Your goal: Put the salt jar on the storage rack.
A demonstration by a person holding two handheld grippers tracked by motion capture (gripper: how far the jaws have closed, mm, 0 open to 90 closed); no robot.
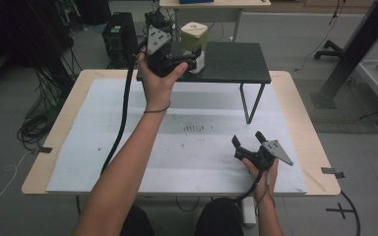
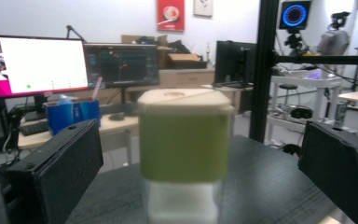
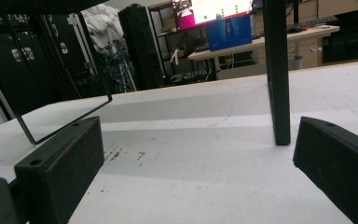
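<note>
While the pale wooden table (image 1: 305,123) with its white mat carries everything, a black slatted raised shelf (image 1: 236,61) stands at its far side. On that shelf sits the green-and-white square lidded container (image 1: 195,39), upright. The left gripper (image 1: 189,61) faces it, jaws spread wide, the container between them untouched. The right gripper (image 1: 248,139) rests low on the mat, jaws spread, holding nothing.

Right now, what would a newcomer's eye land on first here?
Most likely the green-and-cream container, standing upright on the black raised shelf at the far side of the table. The left gripper is at it, jaws open on either side and clear of its walls in the left gripper view. The right gripper rests low near the white mat, jaws open and empty.
</note>
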